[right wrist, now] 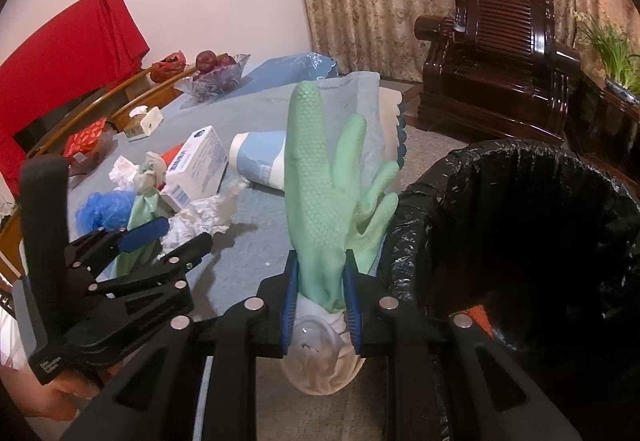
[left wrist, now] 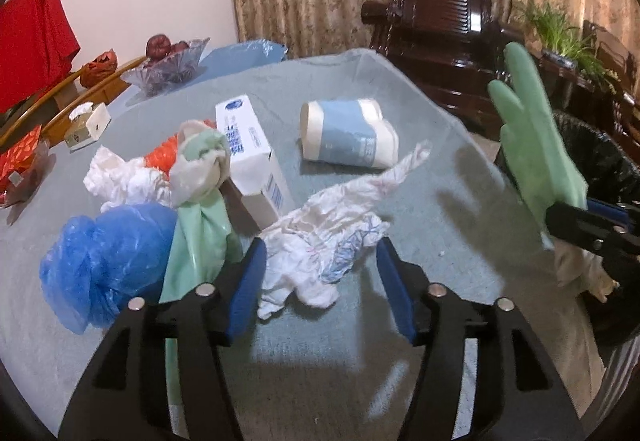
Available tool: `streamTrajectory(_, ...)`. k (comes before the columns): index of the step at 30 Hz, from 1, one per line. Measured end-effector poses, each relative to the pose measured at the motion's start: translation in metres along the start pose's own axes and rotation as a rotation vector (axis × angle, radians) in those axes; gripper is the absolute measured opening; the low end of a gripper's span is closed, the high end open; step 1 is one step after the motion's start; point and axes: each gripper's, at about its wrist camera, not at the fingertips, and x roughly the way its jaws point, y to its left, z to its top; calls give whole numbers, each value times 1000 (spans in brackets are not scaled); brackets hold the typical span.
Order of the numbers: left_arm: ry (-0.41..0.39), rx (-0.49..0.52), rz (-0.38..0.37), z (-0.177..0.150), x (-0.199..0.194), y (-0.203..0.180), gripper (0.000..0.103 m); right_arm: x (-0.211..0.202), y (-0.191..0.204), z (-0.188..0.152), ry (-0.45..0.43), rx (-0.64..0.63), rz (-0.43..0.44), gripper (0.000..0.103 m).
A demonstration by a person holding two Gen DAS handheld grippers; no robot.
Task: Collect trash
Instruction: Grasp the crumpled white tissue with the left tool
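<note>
The green rubber glove (right wrist: 320, 197) stands upright, clamped at its cuff by the right gripper (right wrist: 321, 305), just beside the black-lined trash bin (right wrist: 416, 225) off the table's right edge. Crumpled white paper (left wrist: 320, 237) lies on the table (left wrist: 432, 225) between the wide-open fingers of the left gripper (left wrist: 322, 289).

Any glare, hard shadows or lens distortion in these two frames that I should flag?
Left wrist view: fisheye vignette at the corners, the hand-shaped shadow of the green rubber glove on the grey-blue tablecloth, glare on the dark wooden armchair. Right wrist view: the black-lined trash bin interior is underexposed.
</note>
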Motion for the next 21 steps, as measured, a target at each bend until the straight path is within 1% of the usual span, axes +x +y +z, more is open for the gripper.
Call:
streamTrajectory(3, 29, -14, 3, -1, 4, 0, 61, 1, 0, 0, -1, 3, -1, 21)
streamTrajectory(4, 38, -15, -2, -1, 6, 1, 58, 1, -1, 0, -1, 3, -2, 22)
streamTrajectory(5, 46, -16, -7, -2, 7, 0, 54, 1, -2, 0, -1, 3, -2, 21)
streamTrajectory(6, 52, -17, -10, -2, 8, 0, 41, 1, -2, 0, -1, 3, -3, 21)
streamTrajectory(7, 58, -19, -15, -2, 8, -1, 31, 0, -2, 0, -2, 4, -4, 22)
streamTrajectory(10, 58, -39, -28, -3, 8, 4, 18, -1, -3, 0, -3, 7, -6, 22)
streamTrajectory(13, 42, -54, -42, -2, 3, 7, 15, -4, -2, 0, -8, 6, -10, 22)
streamTrajectory(17, 7, -56, -51, 2, -12, 7, 15, -10, 0, 1, -21, -3, -17, 22)
streamTrajectory(21, -29, -41, -96, 6, -32, 3, 15, -16, -3, 3, -35, -1, -24, 22)
